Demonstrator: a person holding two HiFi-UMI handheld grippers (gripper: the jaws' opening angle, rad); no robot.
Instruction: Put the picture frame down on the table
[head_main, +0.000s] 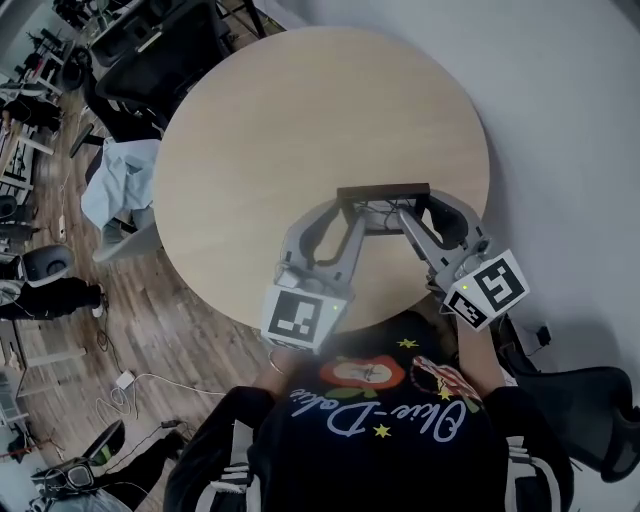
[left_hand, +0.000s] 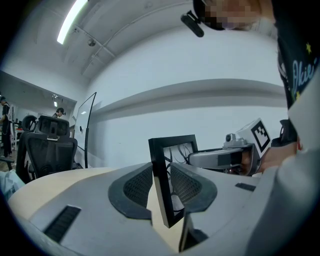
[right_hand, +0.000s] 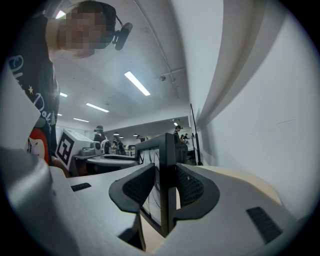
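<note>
A black picture frame (head_main: 384, 191) stands upright, seen edge-on from above, over the near part of the round beige table (head_main: 290, 130). My left gripper (head_main: 349, 207) is shut on the frame's left side and my right gripper (head_main: 414, 208) is shut on its right side. In the left gripper view the dark pads of the left gripper (left_hand: 162, 184) clamp the frame (left_hand: 172, 150), with the right gripper (left_hand: 225, 157) behind it. In the right gripper view the right gripper (right_hand: 165, 187) pinches the frame (right_hand: 169, 150) edge. Whether the frame's bottom touches the table I cannot tell.
Black office chairs (head_main: 150, 60) stand past the table's far left, and one with a light blue cloth (head_main: 115, 185) sits at the left. Cables lie on the wooden floor (head_main: 120, 380). Another dark chair (head_main: 590, 410) is at the lower right. A person's torso fills the bottom.
</note>
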